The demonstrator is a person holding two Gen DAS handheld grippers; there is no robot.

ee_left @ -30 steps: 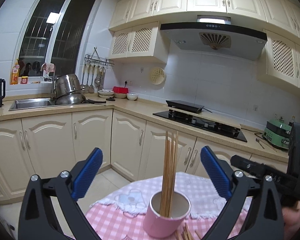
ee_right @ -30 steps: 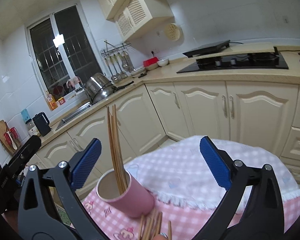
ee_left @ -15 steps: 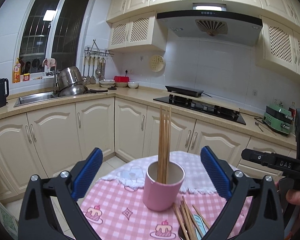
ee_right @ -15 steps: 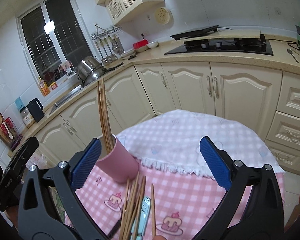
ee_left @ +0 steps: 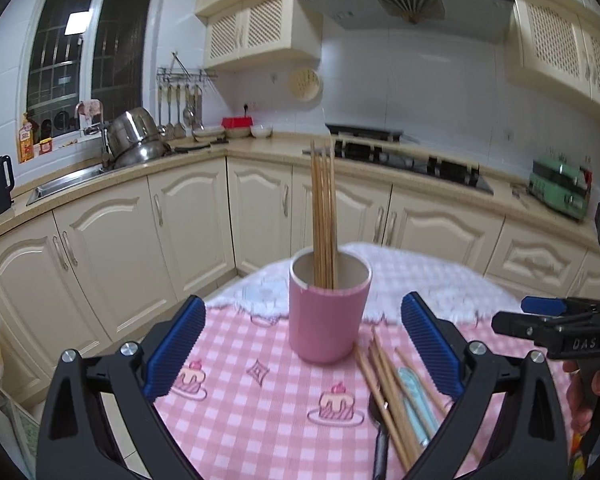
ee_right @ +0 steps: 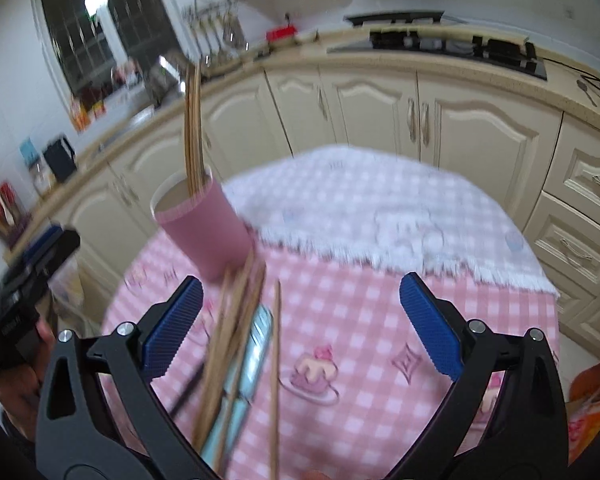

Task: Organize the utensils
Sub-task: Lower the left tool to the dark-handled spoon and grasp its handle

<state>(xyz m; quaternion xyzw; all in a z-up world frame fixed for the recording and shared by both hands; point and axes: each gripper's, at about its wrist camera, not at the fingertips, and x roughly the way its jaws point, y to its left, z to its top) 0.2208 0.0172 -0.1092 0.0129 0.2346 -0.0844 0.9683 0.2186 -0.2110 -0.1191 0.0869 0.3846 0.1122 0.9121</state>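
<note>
Chopsticks [ee_left: 323,216] standing upright in a pink cup [ee_left: 327,312], that's the main thing in the left wrist view. Cup sits on the counter with a pink checked cloth [ee_left: 236,408], right between and a bit beyond the left gripper [ee_left: 304,344] tips. Its blue fingers [ee_left: 176,340] are spread wide, nothing in them.

At about 4 o'clock from the cup there's a loose bunch on the cloth: several wooden chopsticks [ee_left: 384,388], a pale teal-handled utensil [ee_left: 414,404] and a dark spoon [ee_left: 378,420], all lying close together, some overlapping. The nearest sticks look like they just about touch the cup base.

The right wrist view is blurry, but it shows the same pile [ee_right: 236,344] running from the cup [ee_right: 204,228] at 11 o'clock toward the bottom edge, with one single stick [ee_right: 275,376] lying just beside the pile. The right gripper [ee_right: 300,328] is also wide open and empty, held over the cloth [ee_right: 380,320]. In the left view it shows up at 3 o'clock, with a hand [ee_left: 588,392] on its grip.
</note>
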